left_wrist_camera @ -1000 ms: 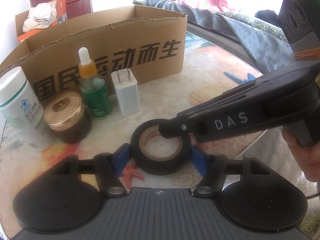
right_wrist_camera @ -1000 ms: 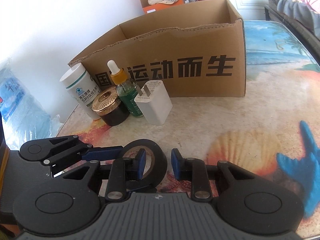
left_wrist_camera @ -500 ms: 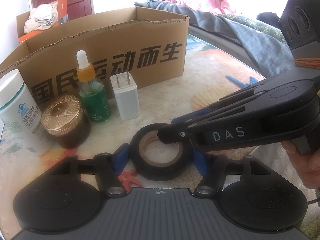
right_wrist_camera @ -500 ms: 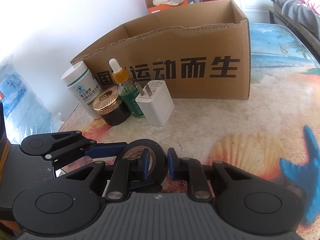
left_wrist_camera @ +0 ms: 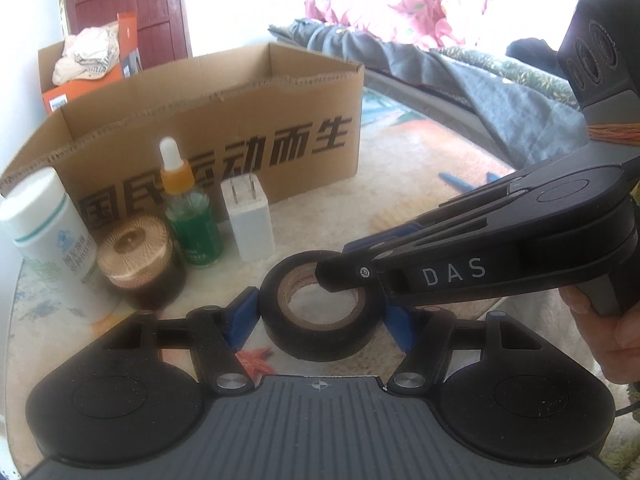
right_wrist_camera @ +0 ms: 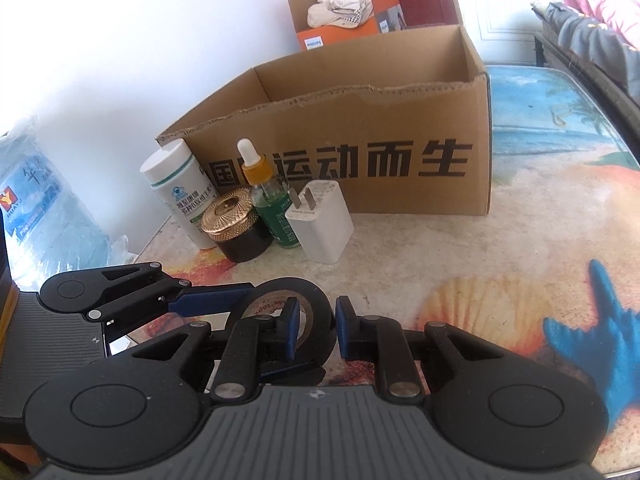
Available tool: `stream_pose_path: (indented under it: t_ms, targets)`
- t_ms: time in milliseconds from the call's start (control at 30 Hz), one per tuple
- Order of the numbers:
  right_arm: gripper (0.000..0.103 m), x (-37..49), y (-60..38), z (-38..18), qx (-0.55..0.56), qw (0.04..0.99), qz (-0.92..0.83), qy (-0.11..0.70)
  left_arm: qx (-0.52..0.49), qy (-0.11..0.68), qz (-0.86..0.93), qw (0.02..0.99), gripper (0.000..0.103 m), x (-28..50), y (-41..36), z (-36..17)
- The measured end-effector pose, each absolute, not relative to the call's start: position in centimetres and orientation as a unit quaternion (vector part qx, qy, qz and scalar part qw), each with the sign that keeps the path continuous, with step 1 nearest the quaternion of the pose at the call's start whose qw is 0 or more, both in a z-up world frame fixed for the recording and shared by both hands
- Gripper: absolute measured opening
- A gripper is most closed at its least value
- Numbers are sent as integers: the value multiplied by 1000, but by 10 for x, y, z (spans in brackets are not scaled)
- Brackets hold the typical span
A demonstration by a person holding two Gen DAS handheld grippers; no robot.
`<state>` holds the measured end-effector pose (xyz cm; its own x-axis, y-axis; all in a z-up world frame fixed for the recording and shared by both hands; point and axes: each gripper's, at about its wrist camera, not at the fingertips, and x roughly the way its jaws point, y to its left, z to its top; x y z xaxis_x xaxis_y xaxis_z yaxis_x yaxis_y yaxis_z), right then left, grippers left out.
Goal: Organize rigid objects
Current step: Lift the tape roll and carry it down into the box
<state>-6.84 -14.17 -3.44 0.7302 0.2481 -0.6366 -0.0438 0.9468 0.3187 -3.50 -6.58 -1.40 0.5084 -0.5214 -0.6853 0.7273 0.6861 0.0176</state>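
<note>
Glass-topped table with a beach and starfish print (right_wrist_camera: pixel 540 216) fills both views; its far edge is cut off by the fisheye rim, and the right half is open. Open brown cardboard box with black Chinese lettering (right_wrist_camera: pixel 360 120) stands at the back, and its interior floor is hidden by the front wall. Smaller cardboard box holding an orange carton and crumpled cloth (right_wrist_camera: pixel 340 8) sits behind it against the white wall, partly hidden. In front of the big box, a tight row: white plastic pill bottle (right_wrist_camera: pixel 180 188), dark jar with gold ribbed lid (right_wrist_camera: pixel 236 224), green glass dropper bottle with orange collar (right_wrist_camera: pixel 268 196), white wall charger with prongs up (right_wrist_camera: pixel 320 224); labels too small to read. Black roll of electrical tape (left_wrist_camera: pixel 320 308) lies near the table's front edge, well apart from that row. Left gripper (left_wrist_camera: pixel 320 316) spread wide, blue pads flanking the roll's outer wall, contact unclear. Right gripper (right_wrist_camera: pixel 314 326) nearly closed, pinching the roll's wall, one pad inside the core and one outside.
</note>
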Motion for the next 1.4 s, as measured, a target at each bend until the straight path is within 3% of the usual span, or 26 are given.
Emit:
stream_pose_path:
  t_ms: [433,733,1000,1400]
  targets:
    - [21,-72,-129,32,96,952,93,275,153,242,-356,890,67,-38,-57,49]
    - [22,-25,-126,95,36,967,120,222,143,198,-334,910,67,8,-63,99]
    - [22,78,-144,99,45,942,144,299,137,292,-325,889,67,100,-83,94]
    - [22,199,-171,30,109,864,149,469,120,467,-299,823,66,198,-101,41]
